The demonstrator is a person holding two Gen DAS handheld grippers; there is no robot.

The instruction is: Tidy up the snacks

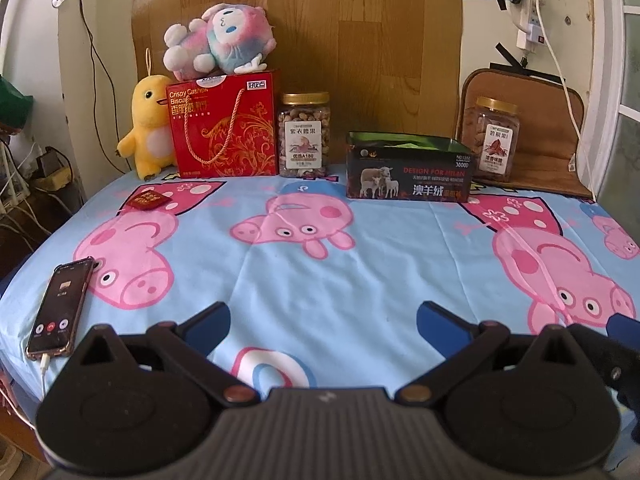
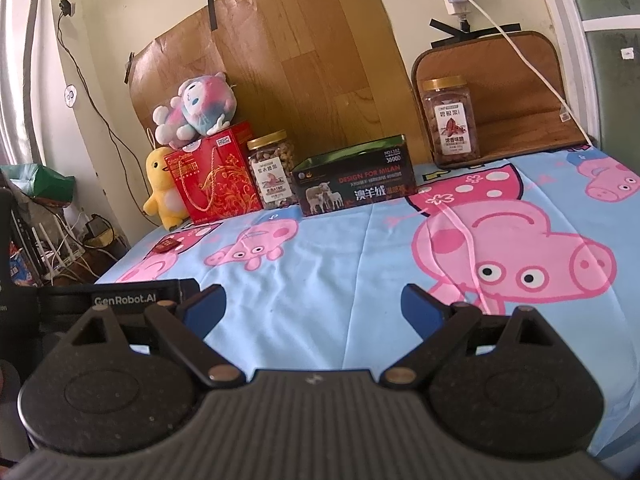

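Note:
A small red snack packet (image 1: 146, 201) (image 2: 166, 245) lies on the pig-print sheet at the left. A dark open box (image 1: 408, 166) (image 2: 354, 178) stands at the back middle. A nut jar (image 1: 305, 140) (image 2: 272, 174) stands beside a red biscuit gift box (image 1: 224, 124) (image 2: 218, 178). A second nut jar (image 1: 491, 144) (image 2: 450, 120) stands at the back right. My left gripper (image 1: 323, 320) is open and empty over the near sheet. My right gripper (image 2: 314, 304) is open and empty, far from the snacks.
A phone (image 1: 60, 308) on a cable lies at the bed's left edge. A yellow plush (image 1: 150, 124) and a pink plush (image 1: 218, 42) sit by the gift box. A brown cushion (image 1: 548, 132) leans behind the right jar. The left gripper's body (image 2: 120, 300) is beside my right one.

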